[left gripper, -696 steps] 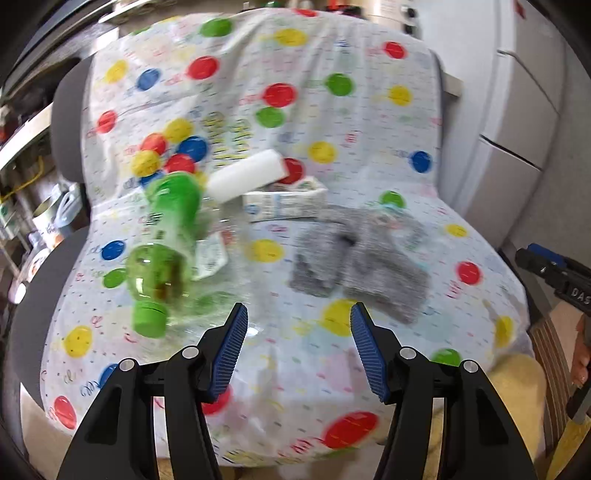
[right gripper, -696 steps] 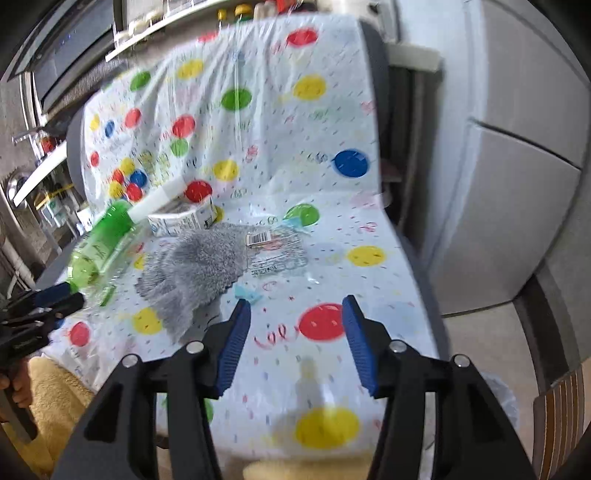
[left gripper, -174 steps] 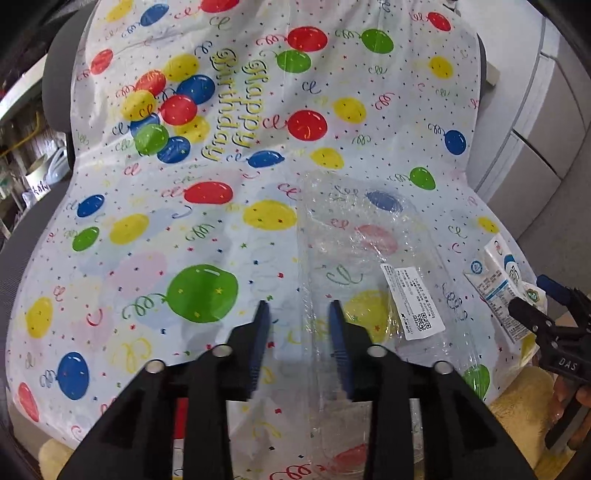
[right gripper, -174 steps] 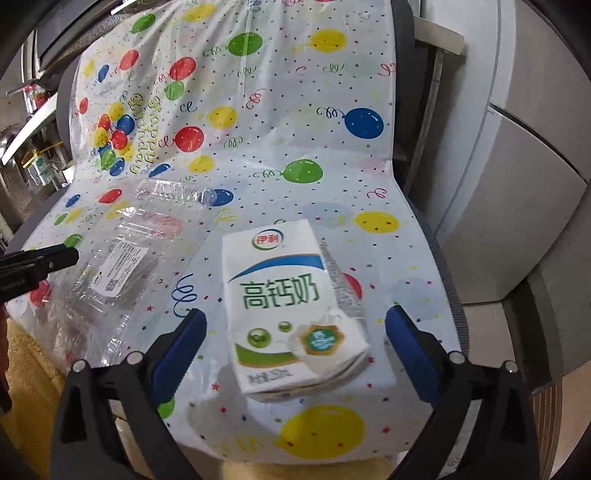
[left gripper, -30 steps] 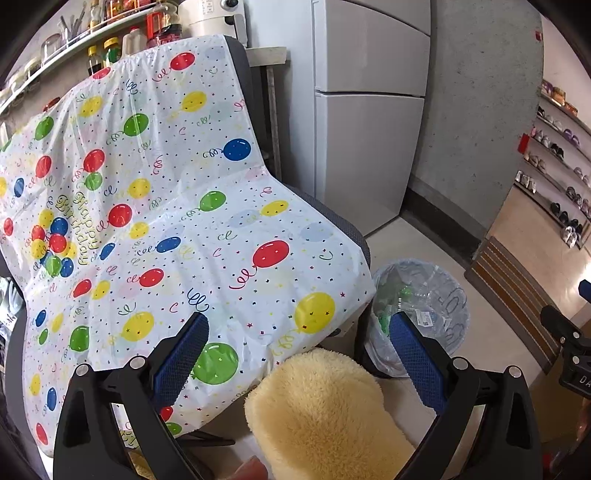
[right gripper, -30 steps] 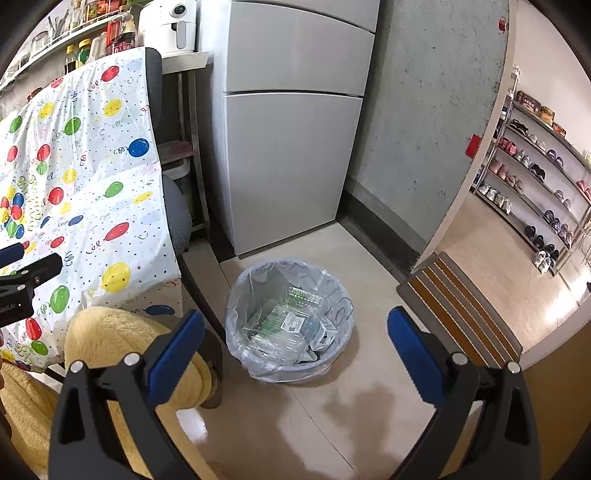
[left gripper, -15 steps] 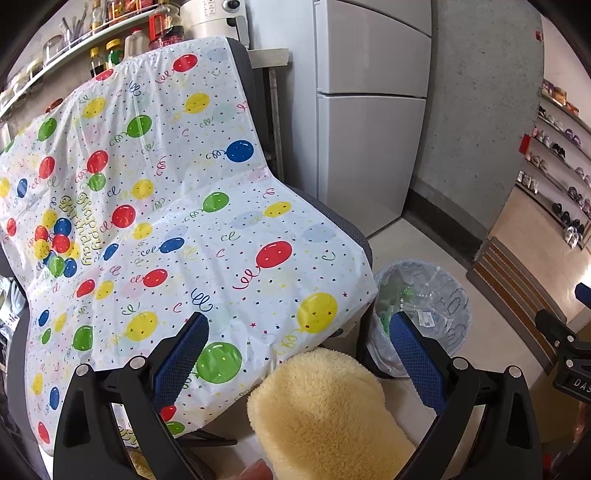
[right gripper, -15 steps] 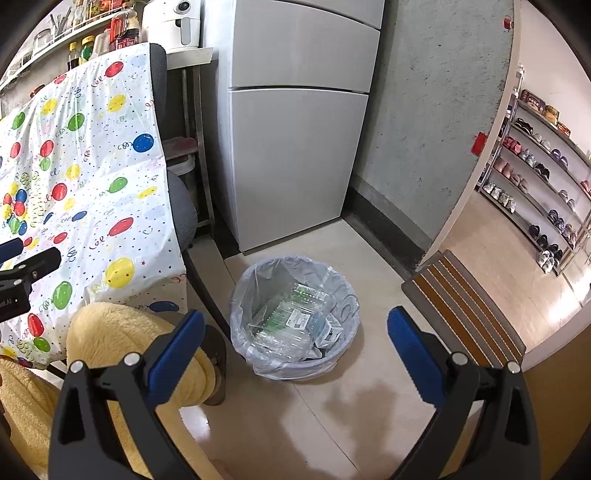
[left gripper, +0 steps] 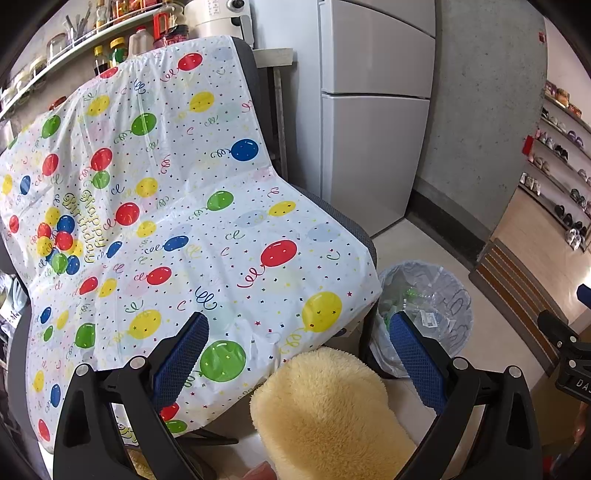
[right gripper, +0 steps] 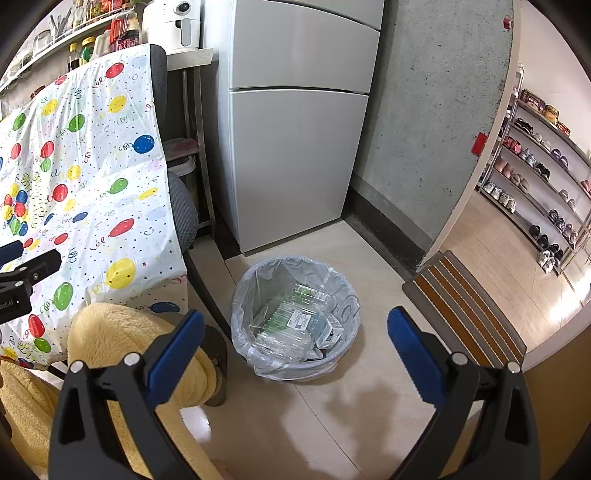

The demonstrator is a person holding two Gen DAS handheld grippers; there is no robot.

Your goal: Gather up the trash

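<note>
Trash sits in the round grey bin lined with a pale translucent bag [right gripper: 295, 314], on the tiled floor just beside the chair and in front of the fridge. Both tongs empty: left gripper [left gripper: 295, 354] jaws spread wide, nothing between the blue pads; right gripper [right gripper: 295, 347] same, wide apart, hanging over the floor near the bin. Right view looks straight into the bin: clear crushed plastic containers [right gripper: 291, 325], at least one with a white printed label, text too small to read; exact count of items cannot be told. Left view only catches the bin [left gripper: 443, 295] partly, behind the right pad, contents mostly hidden. Left view shows what the right barely does: one plastic party sheet with coloured balloons [left gripper: 166, 221] draped over one grey office chair [left gripper: 351, 229], seat bare, "Happy Birthday" printed on it in yellow. A yellow fleece-covered knee [left gripper: 325, 406] sits below both grippers; right view shows it at lower left. Each view catches the other gripper at its edge. One grey two-door fridge [right gripper: 295, 129], one white appliance [right gripper: 173, 22] on the shelf top beside bottles, one striped brown doormat [right gripper: 465, 310], shoe racks [right gripper: 535, 177] at far right.
</note>
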